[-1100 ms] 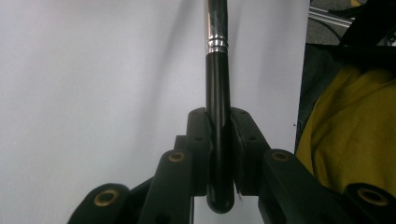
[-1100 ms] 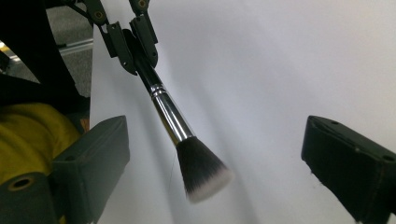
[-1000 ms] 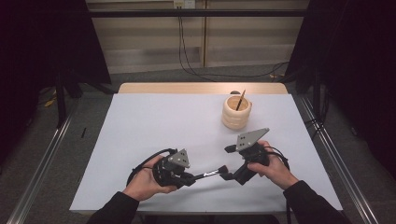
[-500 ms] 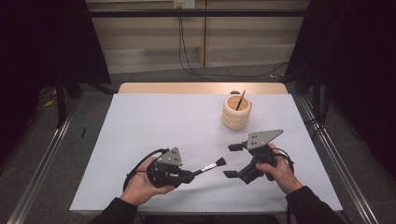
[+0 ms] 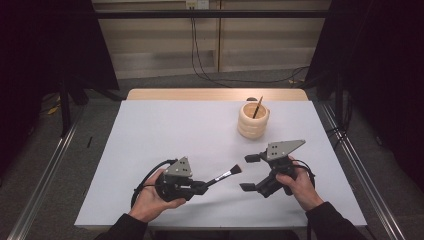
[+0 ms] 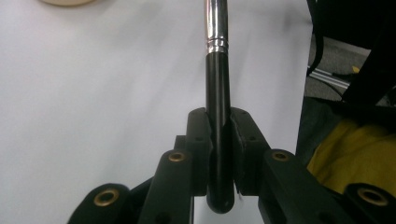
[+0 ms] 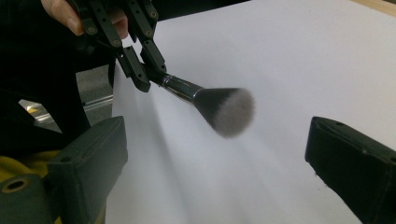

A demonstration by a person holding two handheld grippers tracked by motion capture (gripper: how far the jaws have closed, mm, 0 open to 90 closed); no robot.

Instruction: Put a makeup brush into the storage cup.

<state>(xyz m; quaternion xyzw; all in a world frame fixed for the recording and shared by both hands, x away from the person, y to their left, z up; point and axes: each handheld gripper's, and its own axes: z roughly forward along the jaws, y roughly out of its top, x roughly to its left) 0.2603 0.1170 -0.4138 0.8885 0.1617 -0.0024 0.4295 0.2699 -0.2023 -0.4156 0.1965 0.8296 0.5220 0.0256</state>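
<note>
Black brush (image 5: 224, 175) clamped in your left hand-held gripper (image 5: 202, 186) | your right hand-held gripper (image 5: 250, 172) jaws apart, holding nothing | both above the table (image 5: 165, 130)

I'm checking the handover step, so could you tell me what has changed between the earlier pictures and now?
The right gripper let go of the makeup brush and drew back to the right, its jaws now open. The left gripper kept the brush clamped by its handle and barely moved. The wooden holder with its stick stayed put on the table.
</note>
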